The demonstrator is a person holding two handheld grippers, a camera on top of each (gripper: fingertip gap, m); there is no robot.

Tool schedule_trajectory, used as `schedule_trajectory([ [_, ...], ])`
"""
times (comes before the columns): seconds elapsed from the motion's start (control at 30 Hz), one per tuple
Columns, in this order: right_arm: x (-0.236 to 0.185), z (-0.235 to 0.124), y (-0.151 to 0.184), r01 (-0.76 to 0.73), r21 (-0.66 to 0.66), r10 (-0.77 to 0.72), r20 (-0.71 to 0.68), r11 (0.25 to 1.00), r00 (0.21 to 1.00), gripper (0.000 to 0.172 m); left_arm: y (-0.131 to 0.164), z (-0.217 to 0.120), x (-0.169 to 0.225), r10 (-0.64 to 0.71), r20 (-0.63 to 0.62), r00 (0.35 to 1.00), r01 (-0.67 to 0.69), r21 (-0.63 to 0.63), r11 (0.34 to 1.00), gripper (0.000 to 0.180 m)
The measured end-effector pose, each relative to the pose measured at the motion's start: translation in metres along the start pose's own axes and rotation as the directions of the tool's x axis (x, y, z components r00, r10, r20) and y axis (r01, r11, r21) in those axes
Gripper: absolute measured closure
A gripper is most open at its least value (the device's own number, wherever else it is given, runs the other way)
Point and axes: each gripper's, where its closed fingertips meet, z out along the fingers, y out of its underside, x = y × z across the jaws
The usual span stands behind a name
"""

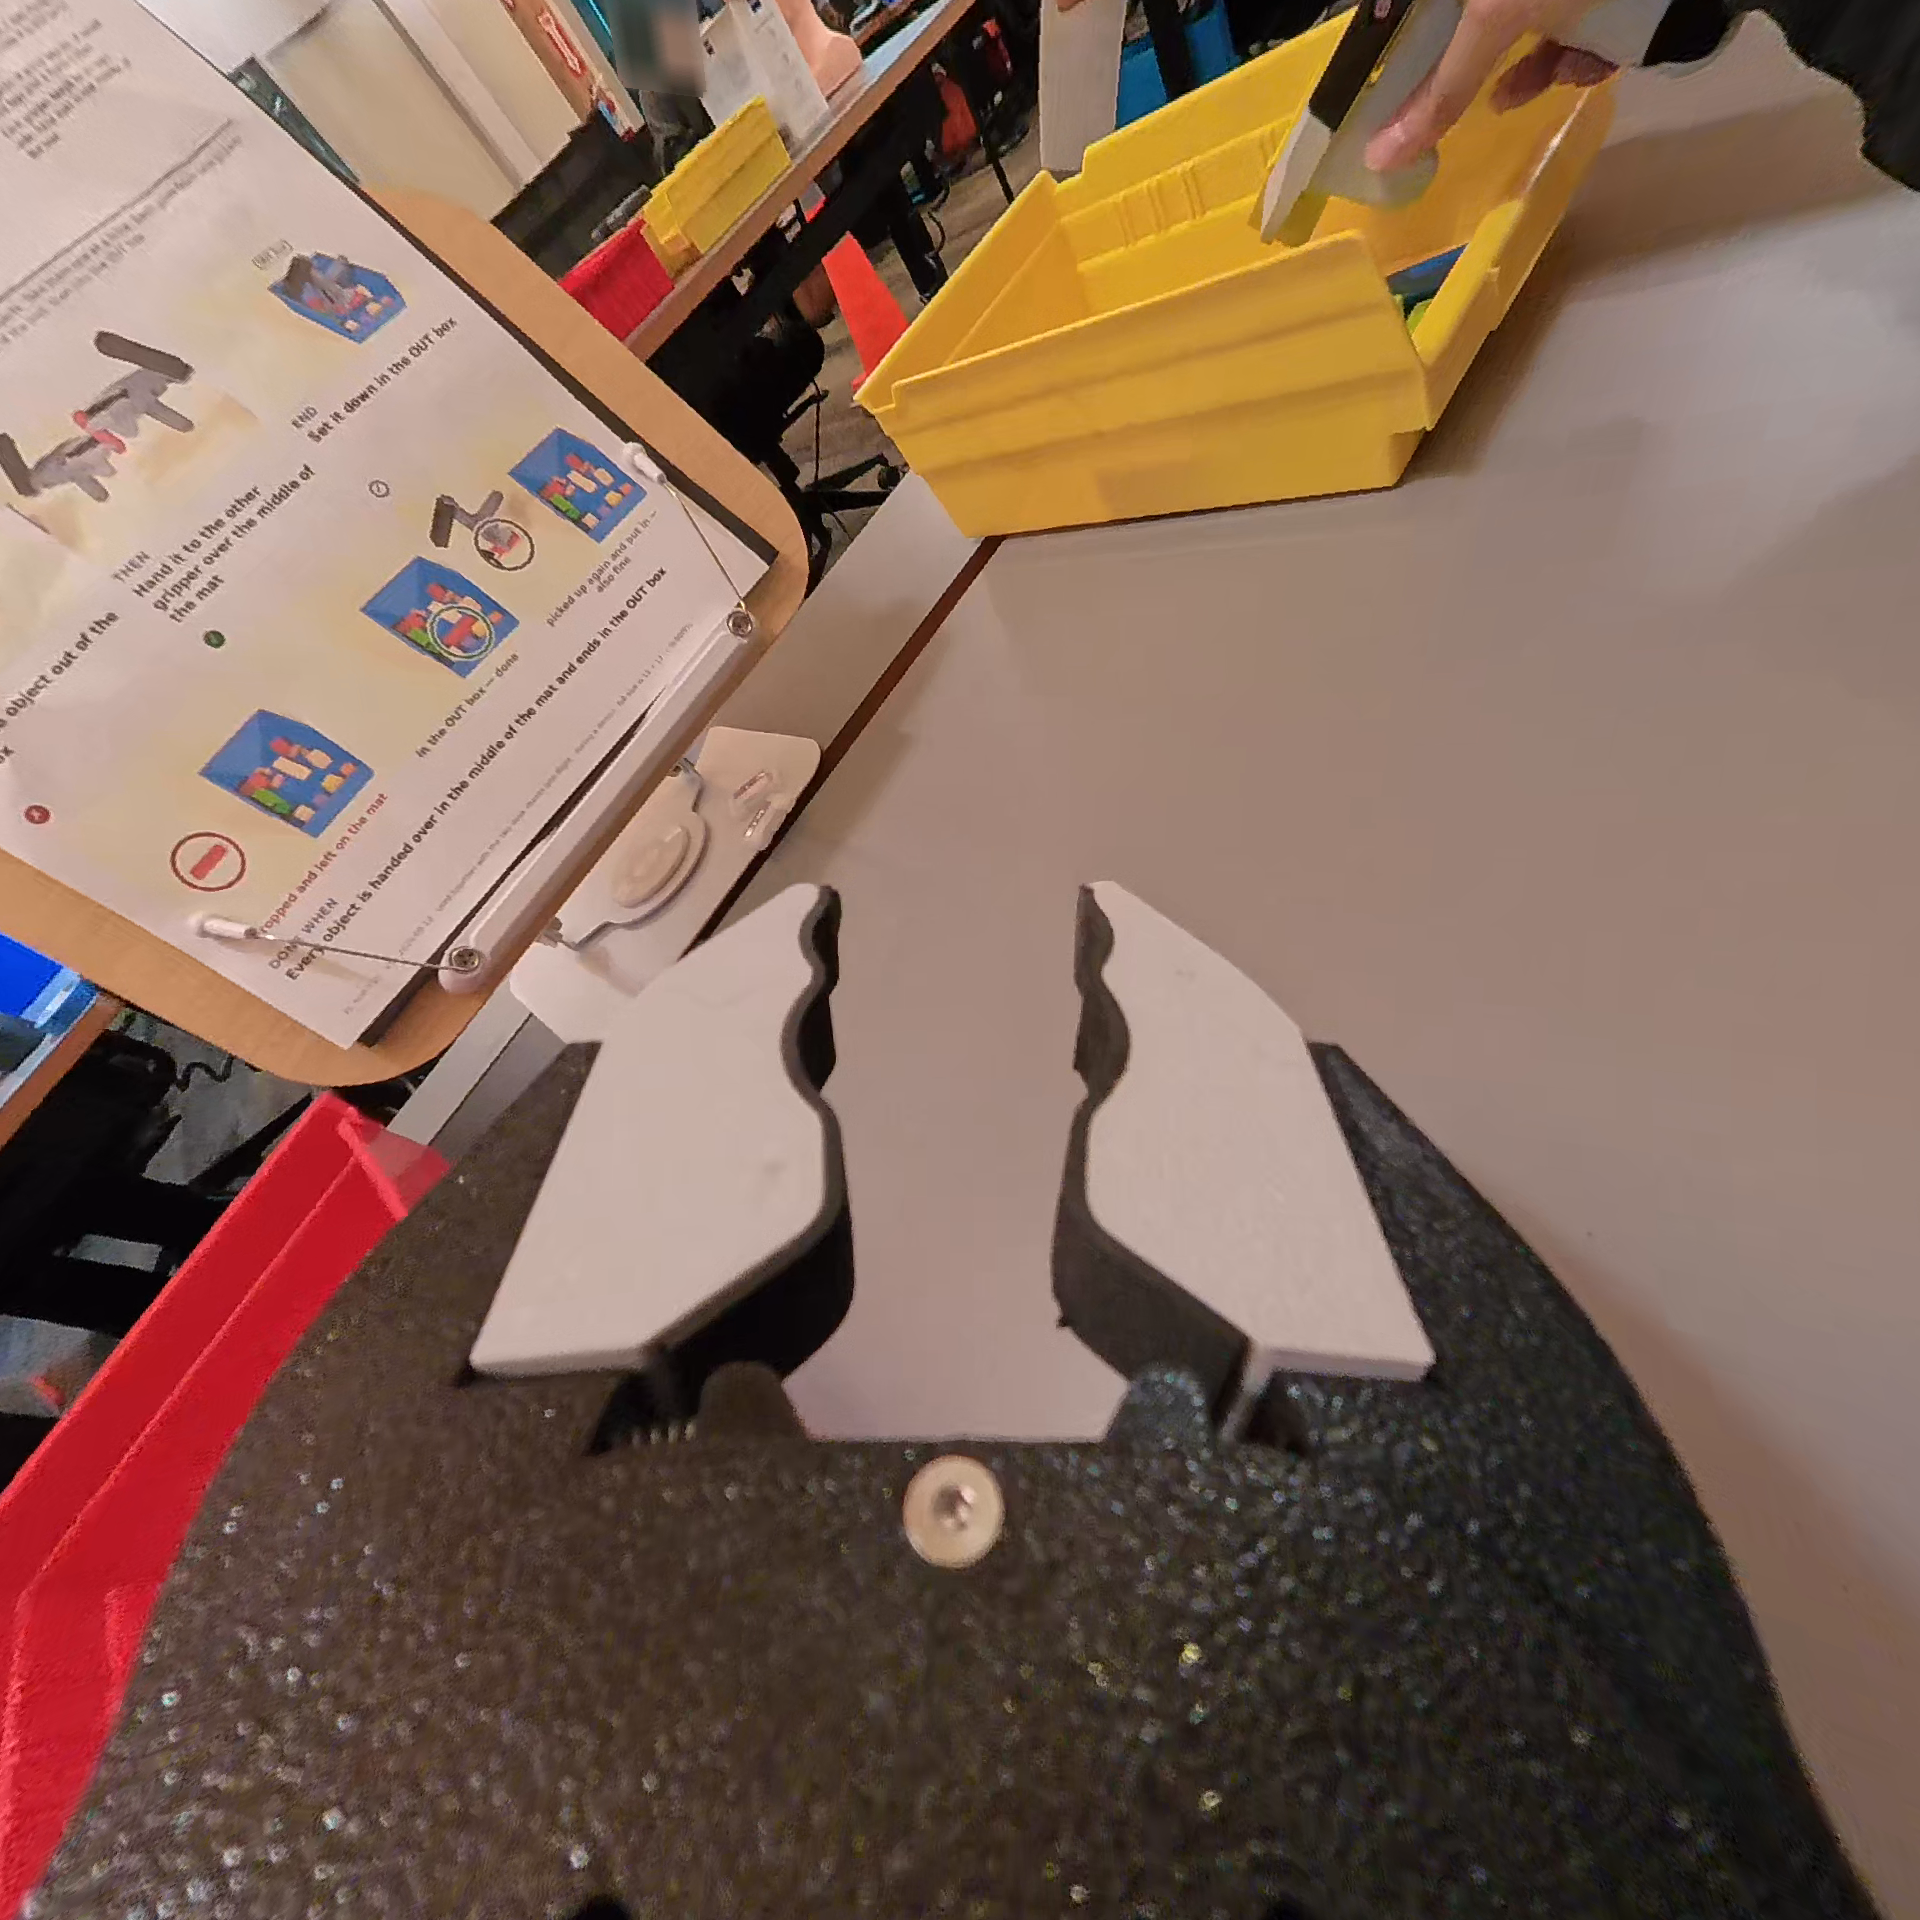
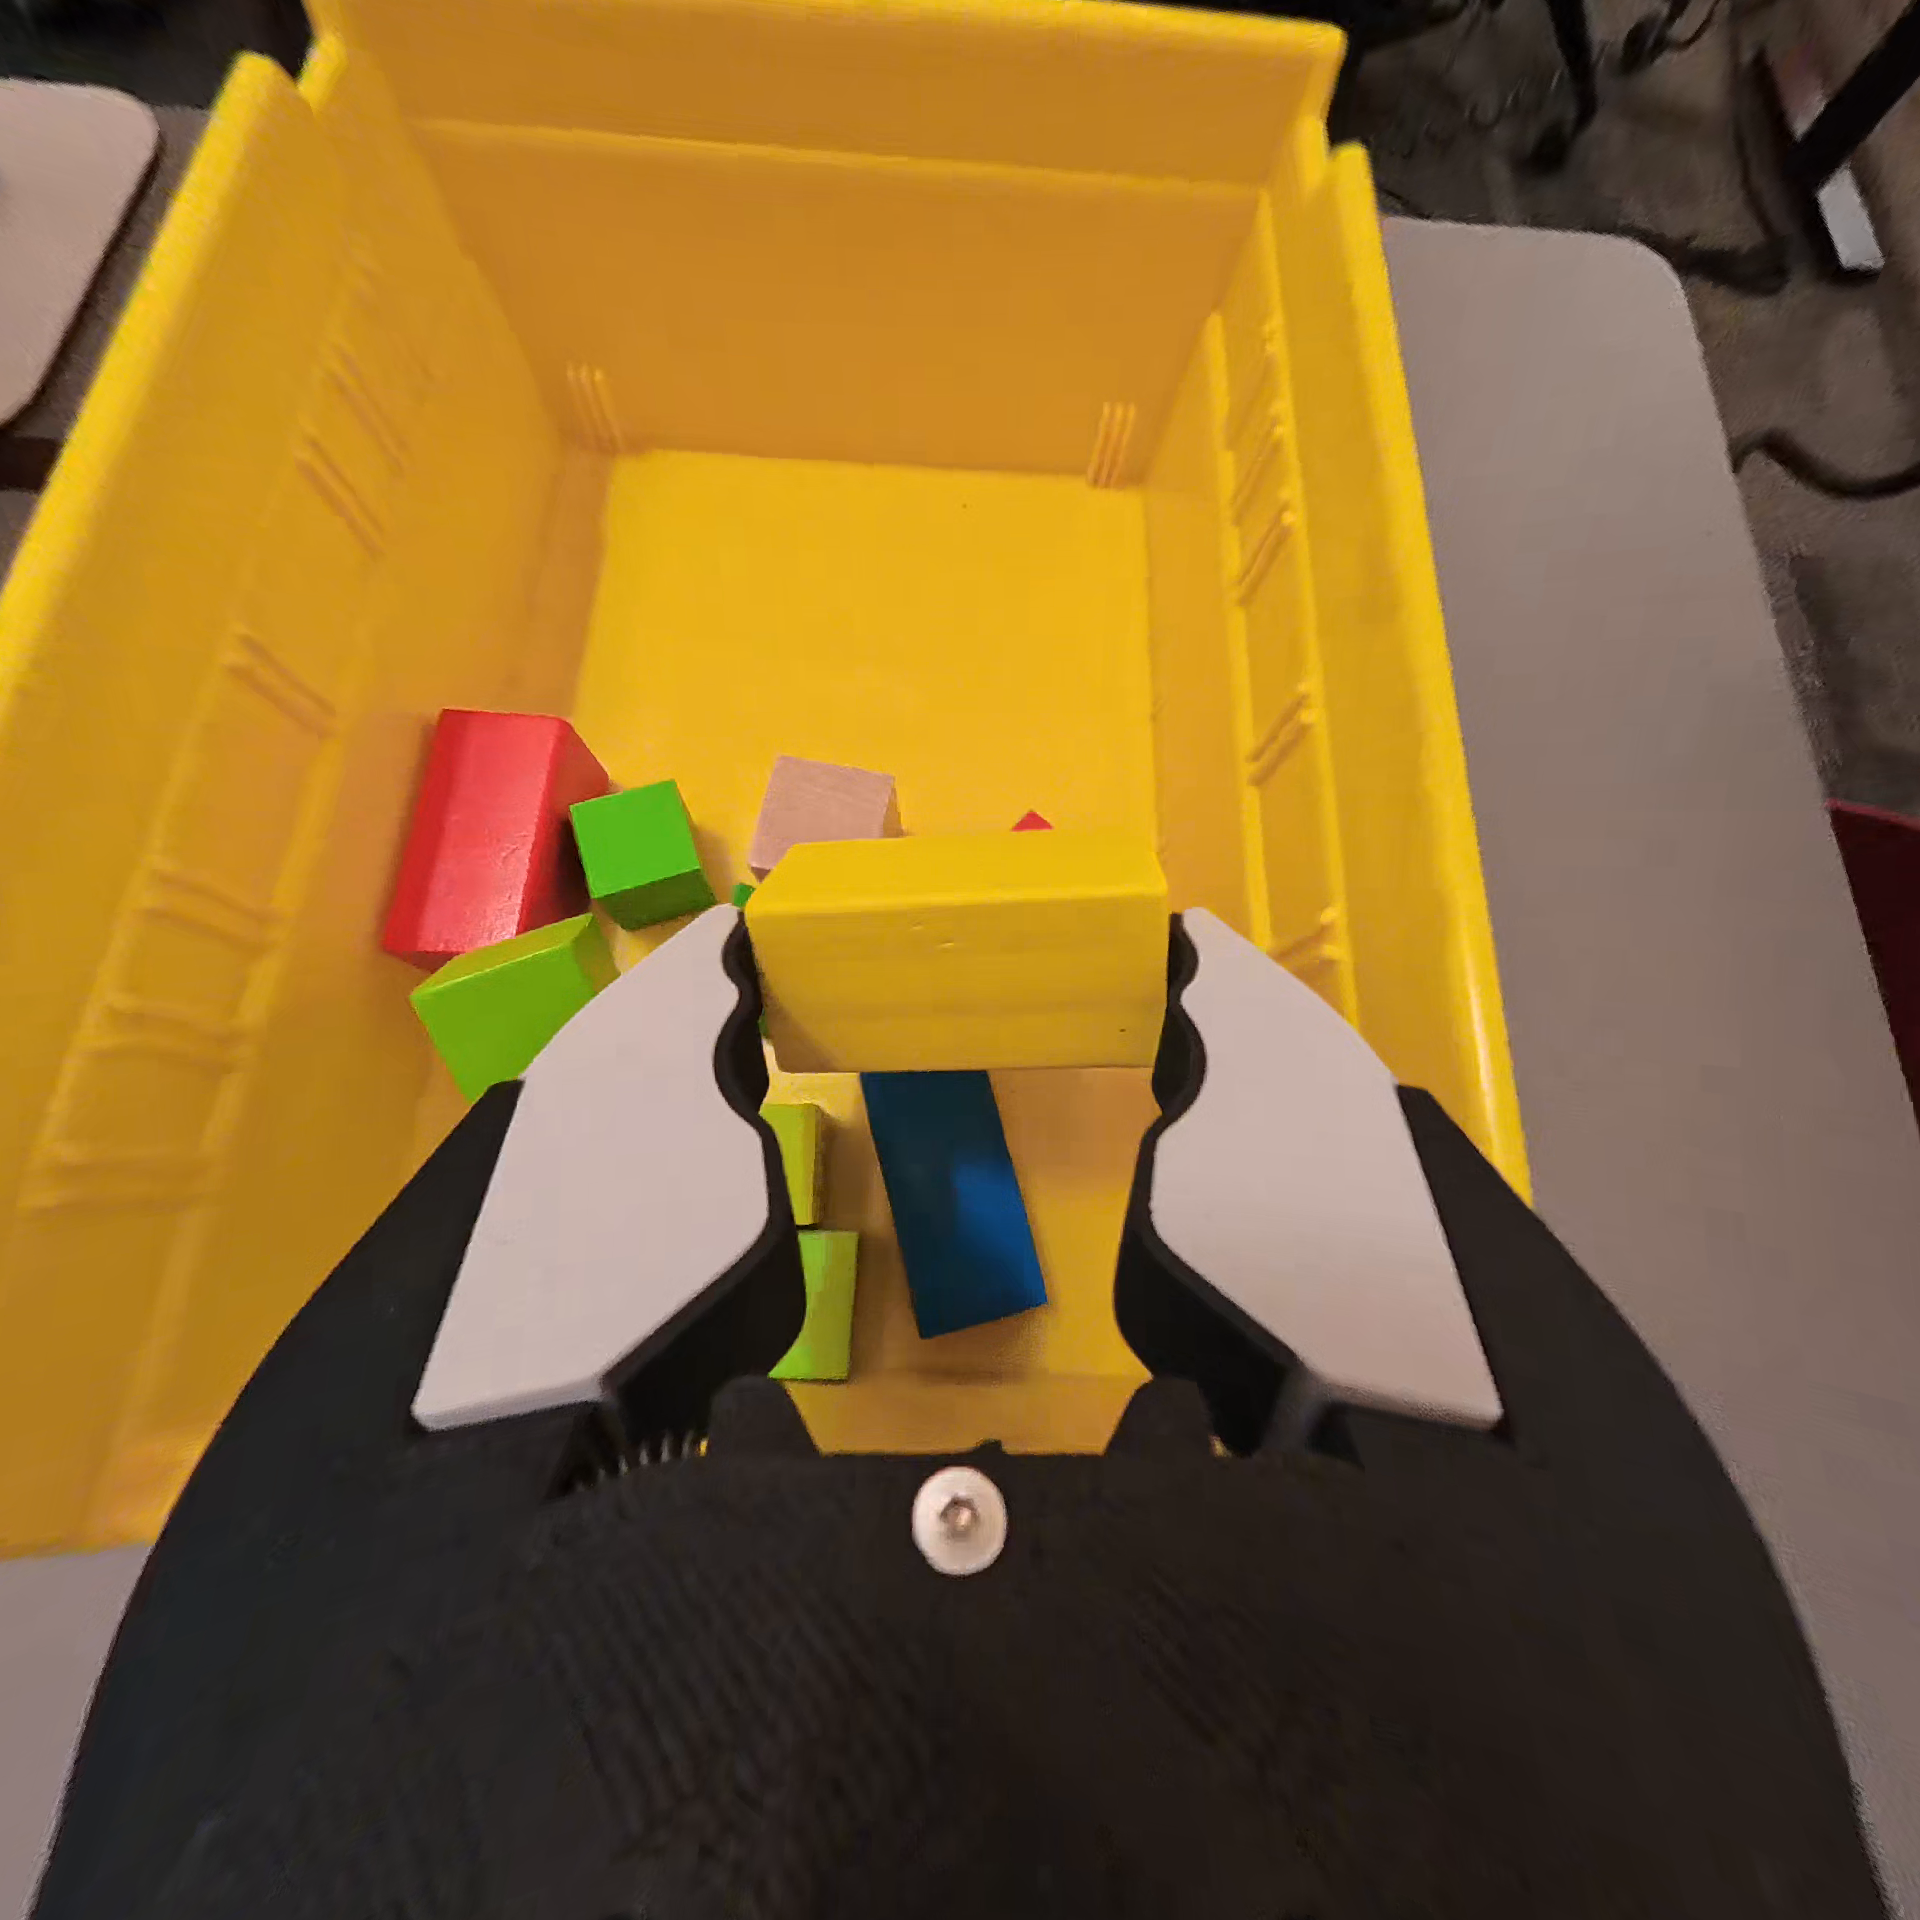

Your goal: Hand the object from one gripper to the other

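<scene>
- Right gripper (image 2: 961, 966): both pads pressed on the ends of a yellow block (image 2: 951, 951), held above the floor of the yellow bin (image 2: 260, 727).
- Left gripper (image 1: 956, 935): fingers apart, nothing between them, over the grey table (image 1: 1455, 831), well apart from the bin.
- Bin contents: red block (image 2: 488, 821), green cube (image 2: 639, 852), blue block (image 2: 956, 1195).
- Instruction sheet (image 1: 312, 520) stands at left.

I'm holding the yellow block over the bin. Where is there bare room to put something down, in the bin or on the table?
In the yellow bin, the far half of the floor, up to the back wall, is bare. The near half is crowded: red block, green cube, blue block. The grey table between the bin and the left gripper is bare.
</scene>
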Motion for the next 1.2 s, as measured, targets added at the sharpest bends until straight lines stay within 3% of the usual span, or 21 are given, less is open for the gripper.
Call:
schedule_trajectory([
  [0.1, 0.015, -0.001, 0.006, -0.04, -0.023, 0.038, -0.085, 0.999, 0.996, 0.097, 0.001, 0.002, 0.002, -0.002, -0.007, 1.0, 0.002, -0.004, 1.0, 0.138],
  [0.23, 0.015, 0.003, 0.011, -0.098, -0.04, 0.095, -0.078, 0.994, 0.992, 0.098, 0.003, 0.005, 0.003, -0.005, -0.013, 1.0, 0.005, -0.013, 1.0, 0.138],
  [0.47, 0.013, -0.005, -0.005, -0.022, 0.029, 0.025, -0.101, 0.999, 0.995, 0.097, 0.006, -0.004, -0.005, -0.062, 0.019, 0.998, 0.062, -0.004, 0.998, 0.137],
  [0.6, 0.005, -0.017, -0.021, 0.033, 0.084, -0.026, -0.088, 0.996, 0.996, 0.094, 0.012, -0.028, -0.037, -0.168, 0.116, 0.979, 0.17, -0.012, 0.985, 0.137],
  [0.7, -0.007, -0.026, -0.036, 0.062, 0.149, -0.054, -0.056, 0.987, 0.997, 0.095, 0.028, -0.056, -0.081, -0.274, 0.24, 0.931, 0.291, -0.04, 0.956, 0.139],
  [0.77, -0.019, -0.032, -0.047, 0.055, 0.211, -0.054, -0.007, 0.976, 0.998, 0.096, 0.042, -0.072, -0.103, -0.302, 0.259, 0.917, 0.333, -0.084, 0.939, 0.139],
  [0.97, -0.058, -0.045, -0.069, -0.031, 0.31, -0.031, 0.191, 0.95, 0.981, 0.098, 0.117, -0.081, -0.134, -0.12, 0.061, 0.991, 0.134, -0.443, 0.886, 0.136],
  [1.1, -0.067, -0.05, -0.072, -0.025, 0.322, -0.049, 0.221, 0.947, 0.974, 0.098, 0.157, -0.062, -0.13, -0.167, -0.168, 0.972, 0.056, -0.521, 0.852, 0.134],
  [1.2, -0.07, -0.051, -0.071, -0.013, 0.316, -0.062, 0.227, 0.949, 0.972, 0.098, 0.177, -0.05, -0.134, -0.213, -0.249, 0.945, 0.04, -0.557, 0.83, 0.129],
])
